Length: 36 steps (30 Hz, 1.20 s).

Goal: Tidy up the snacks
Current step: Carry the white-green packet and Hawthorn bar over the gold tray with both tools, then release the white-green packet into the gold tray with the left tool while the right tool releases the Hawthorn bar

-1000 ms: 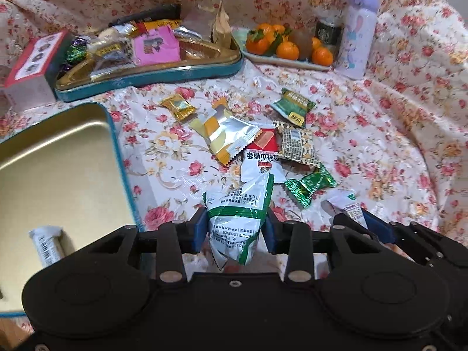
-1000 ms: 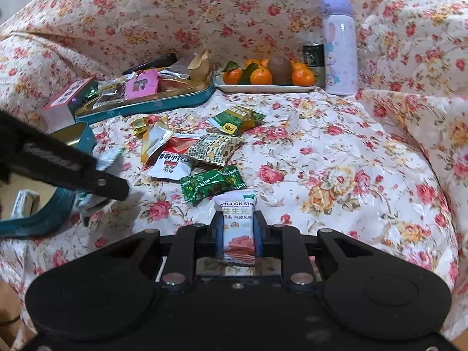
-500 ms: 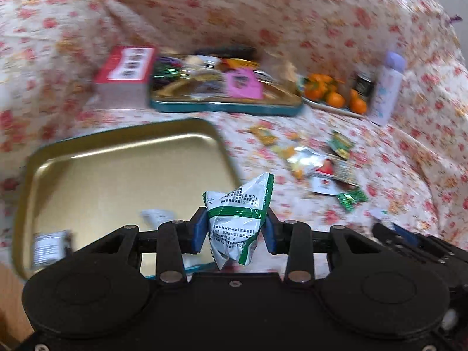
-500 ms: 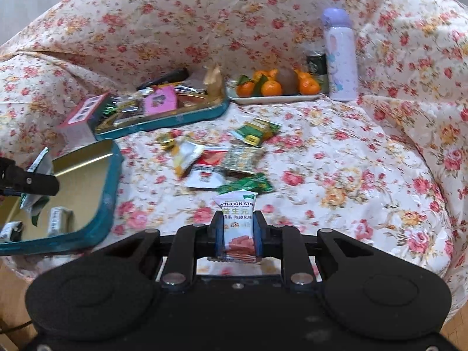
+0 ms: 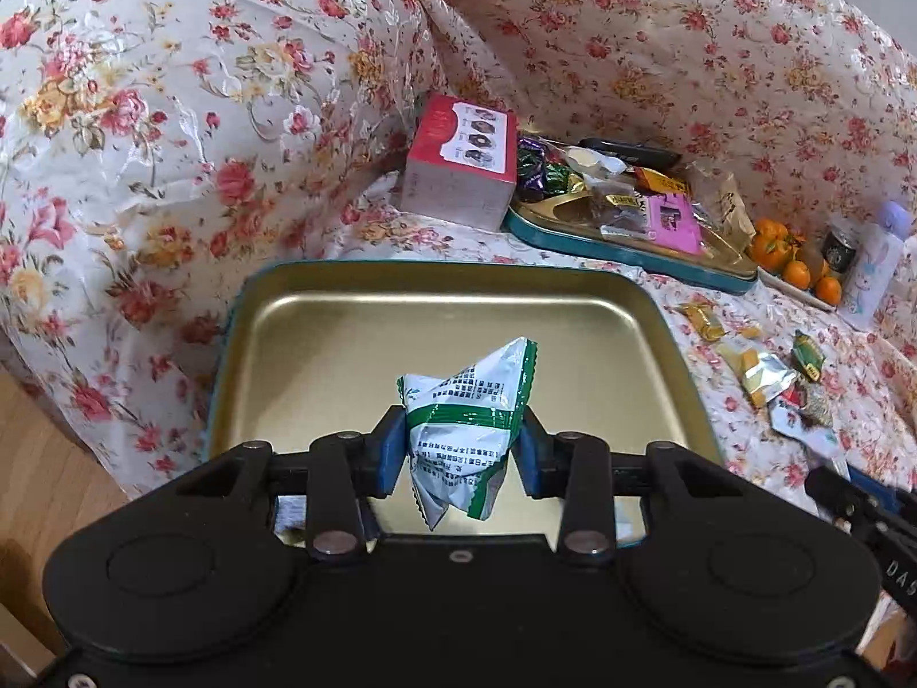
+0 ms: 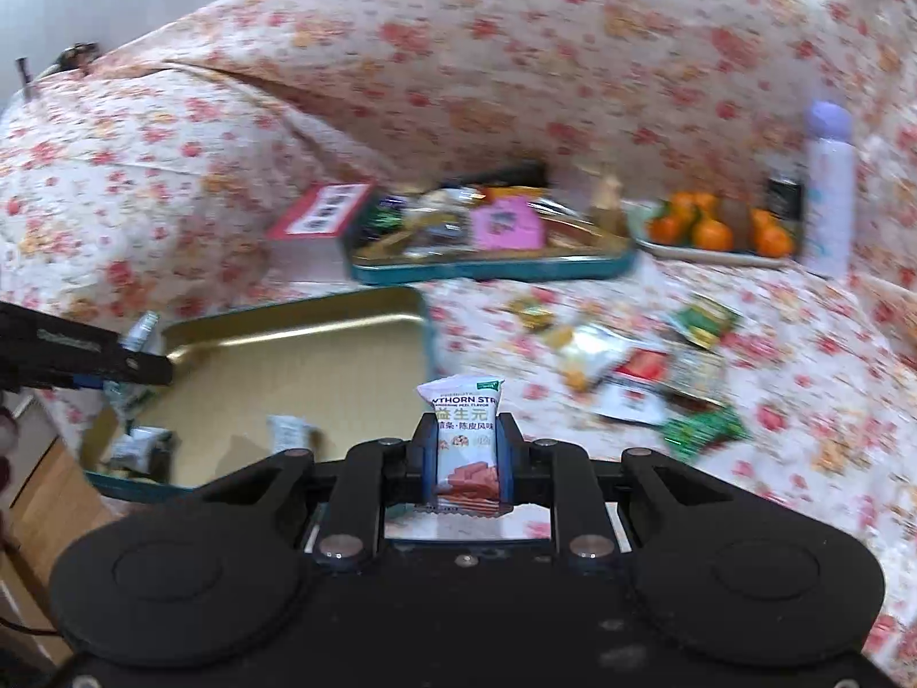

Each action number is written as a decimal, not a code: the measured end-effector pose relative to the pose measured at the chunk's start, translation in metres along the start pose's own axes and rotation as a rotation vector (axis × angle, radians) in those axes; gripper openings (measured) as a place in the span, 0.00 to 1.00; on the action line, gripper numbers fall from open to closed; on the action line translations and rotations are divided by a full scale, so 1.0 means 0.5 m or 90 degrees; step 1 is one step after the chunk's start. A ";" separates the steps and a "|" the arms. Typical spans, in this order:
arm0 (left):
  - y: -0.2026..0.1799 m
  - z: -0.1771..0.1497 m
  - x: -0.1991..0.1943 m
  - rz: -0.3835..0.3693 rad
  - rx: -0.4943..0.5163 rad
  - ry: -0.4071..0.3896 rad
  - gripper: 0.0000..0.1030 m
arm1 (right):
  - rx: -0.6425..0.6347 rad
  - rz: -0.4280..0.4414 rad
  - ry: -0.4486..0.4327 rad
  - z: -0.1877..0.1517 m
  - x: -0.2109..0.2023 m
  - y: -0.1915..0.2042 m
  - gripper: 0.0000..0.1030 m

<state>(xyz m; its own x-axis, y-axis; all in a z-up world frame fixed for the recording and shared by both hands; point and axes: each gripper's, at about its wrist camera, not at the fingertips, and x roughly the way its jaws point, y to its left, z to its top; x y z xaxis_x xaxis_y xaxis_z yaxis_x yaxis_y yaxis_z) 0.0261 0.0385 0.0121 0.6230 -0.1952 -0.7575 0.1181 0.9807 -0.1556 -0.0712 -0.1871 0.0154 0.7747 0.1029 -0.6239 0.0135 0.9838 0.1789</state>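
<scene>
Green-and-white crinkled foil packet (image 5: 467,430) pinched between the blue pads of the left gripper (image 5: 461,450), held above the gold floor of the shallow teal-rimmed metal tin (image 5: 367,338). Jaws stood partly apart, closed against the packet's bulk. White hawthorn-strip snack packet (image 6: 465,436) clamped upright in the right gripper (image 6: 465,458), jaws nearly together on its narrow body, hanging over the near right edge of that same tin. Two small white wrapped pieces (image 6: 289,433) lay inside the tin. Loose foil snack wrappers (image 6: 642,372) strewn on the floral-covered sofa (image 6: 774,401) to the right. Farther back, a second teal tin piled with sweets (image 5: 624,218), a red-topped box (image 5: 461,172) beside it.
</scene>
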 end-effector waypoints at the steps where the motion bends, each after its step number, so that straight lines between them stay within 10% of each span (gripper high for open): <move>1: 0.002 -0.001 0.000 0.007 0.005 -0.004 0.46 | -0.001 0.011 -0.001 0.006 0.003 0.013 0.21; 10: 0.050 -0.019 0.025 -0.036 -0.050 0.032 0.46 | 0.021 0.099 -0.003 0.056 0.041 0.125 0.21; 36: 0.016 -0.041 0.031 -0.011 -0.007 0.008 0.48 | -0.011 -0.008 0.036 0.011 0.095 0.132 0.21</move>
<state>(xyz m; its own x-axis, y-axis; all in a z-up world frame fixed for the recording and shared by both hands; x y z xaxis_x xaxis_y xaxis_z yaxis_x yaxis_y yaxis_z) 0.0211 0.0433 -0.0138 0.6117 -0.2122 -0.7621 0.1205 0.9771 -0.1753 -0.0302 -0.1184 0.0018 0.7375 0.0975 -0.6683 0.0125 0.9874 0.1579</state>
